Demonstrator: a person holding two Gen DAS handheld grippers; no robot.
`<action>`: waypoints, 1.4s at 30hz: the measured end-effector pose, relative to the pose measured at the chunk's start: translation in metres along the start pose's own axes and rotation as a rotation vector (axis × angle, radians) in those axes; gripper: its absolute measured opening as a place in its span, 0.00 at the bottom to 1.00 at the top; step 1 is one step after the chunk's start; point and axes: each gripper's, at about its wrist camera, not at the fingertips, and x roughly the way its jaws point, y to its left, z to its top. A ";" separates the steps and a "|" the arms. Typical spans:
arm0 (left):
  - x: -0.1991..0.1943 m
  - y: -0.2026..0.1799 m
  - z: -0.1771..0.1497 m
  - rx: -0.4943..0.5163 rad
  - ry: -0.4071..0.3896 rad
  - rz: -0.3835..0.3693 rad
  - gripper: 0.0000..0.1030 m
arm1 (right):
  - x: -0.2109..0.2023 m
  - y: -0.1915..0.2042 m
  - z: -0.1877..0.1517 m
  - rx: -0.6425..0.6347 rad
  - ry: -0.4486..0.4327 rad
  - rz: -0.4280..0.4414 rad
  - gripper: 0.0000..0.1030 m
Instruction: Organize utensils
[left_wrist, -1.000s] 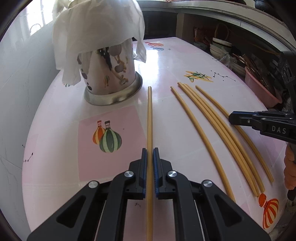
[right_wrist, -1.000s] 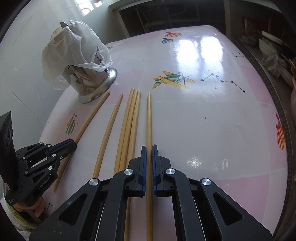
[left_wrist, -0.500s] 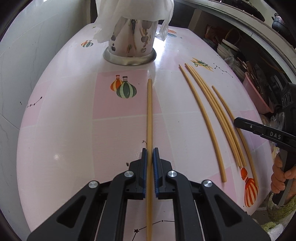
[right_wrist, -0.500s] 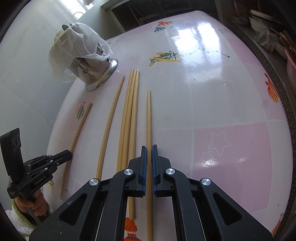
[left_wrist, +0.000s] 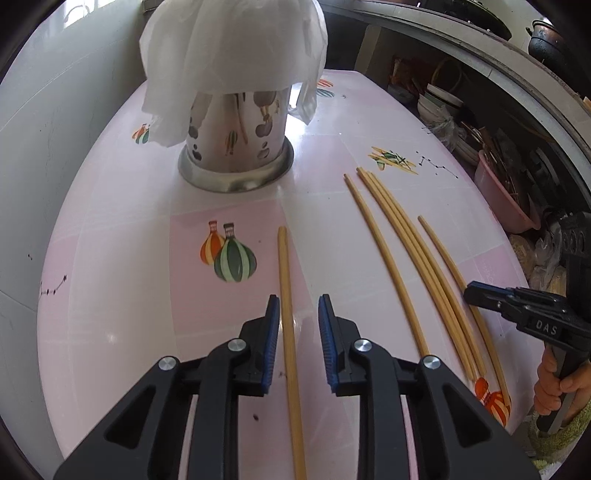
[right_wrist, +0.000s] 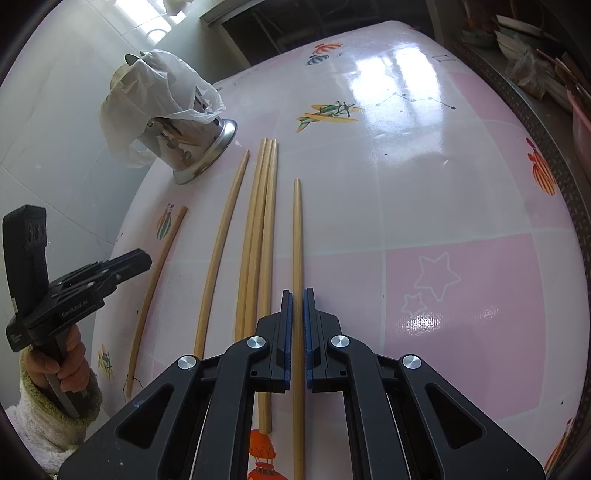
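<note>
Your pink table (left_wrist: 110, 295) carries the metal holder (left_wrist: 236, 147) at twelve o'clock in the left view, a white plastic bag (left_wrist: 232, 48) draped over its mouth; that cover would likely need clearing before anything drops in. Five chopsticks lie in near-parallel rows toward two o'clock, the middle three (left_wrist: 417, 251) bunched and touching, probably laid out for sorting. Your left gripper (left_wrist: 298, 314) has its jaws spread, and its chopstick (left_wrist: 286, 295) lies on the table between them, nearer the left pad, gripped by neither. Your right gripper (right_wrist: 297, 314) pinches the outermost chopstick (right_wrist: 297, 229), which runs straight toward twelve o'clock from the pads.
</note>
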 end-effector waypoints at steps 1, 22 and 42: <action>0.005 0.000 0.006 0.006 0.004 0.008 0.20 | 0.000 0.000 0.000 -0.002 0.000 0.000 0.04; 0.044 -0.004 0.042 0.080 0.070 0.151 0.07 | 0.002 0.001 0.000 0.004 0.000 0.012 0.04; -0.074 0.023 0.028 -0.080 -0.240 0.050 0.06 | -0.001 -0.001 0.012 -0.020 0.029 -0.074 0.09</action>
